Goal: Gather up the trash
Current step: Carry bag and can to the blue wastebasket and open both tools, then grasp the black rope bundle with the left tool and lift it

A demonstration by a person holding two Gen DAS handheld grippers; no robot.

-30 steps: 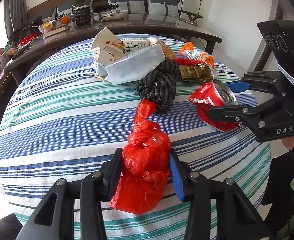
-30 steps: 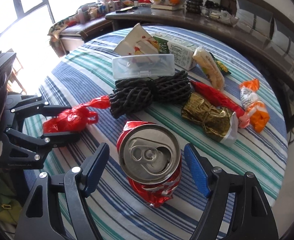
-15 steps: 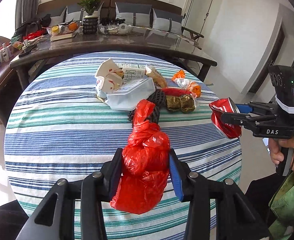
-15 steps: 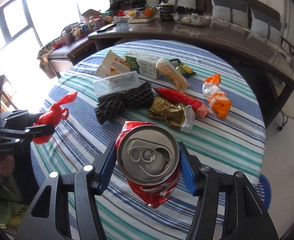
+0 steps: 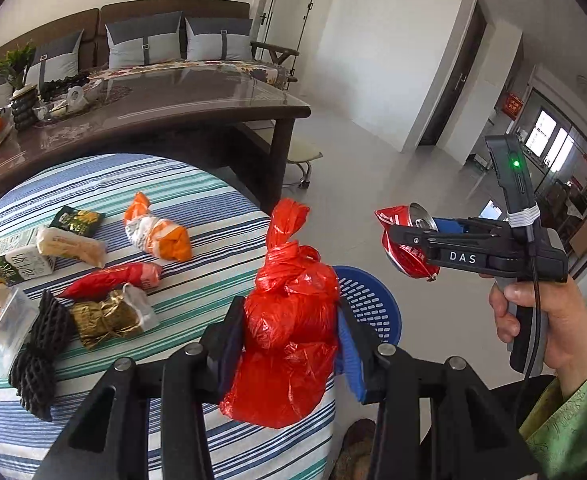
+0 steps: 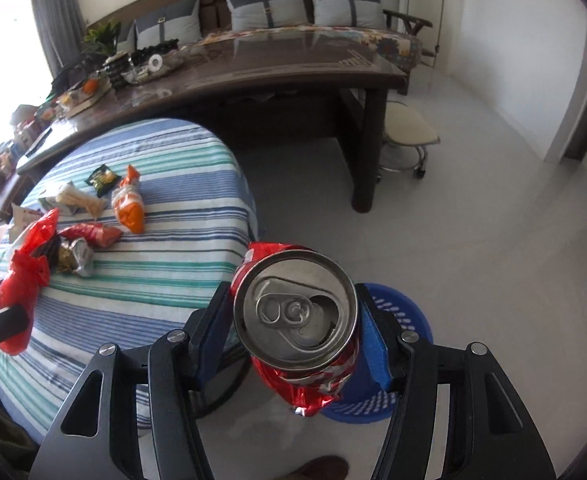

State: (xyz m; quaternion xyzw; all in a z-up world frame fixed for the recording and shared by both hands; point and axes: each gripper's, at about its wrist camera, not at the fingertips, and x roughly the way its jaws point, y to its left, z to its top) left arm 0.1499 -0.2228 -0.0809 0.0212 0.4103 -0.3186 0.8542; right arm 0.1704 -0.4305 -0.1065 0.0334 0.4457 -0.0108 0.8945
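- Left claw (image 5: 289, 344) grips the knotted red plastic bag (image 5: 289, 320); right claw (image 6: 293, 332) grips the crushed red can (image 6: 297, 312);
- Both have swung off the striped counter (image 5: 197, 280) toward the blue perforated basket (image 5: 369, 304); dropping seems next.

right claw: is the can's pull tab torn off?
No. The tab sits intact on the lid of the crushed red can, which the right claw grips.

Wrappers (image 5: 157, 236) on table (image 5: 213, 280); basket (image 6: 405, 312) on floor beside it.
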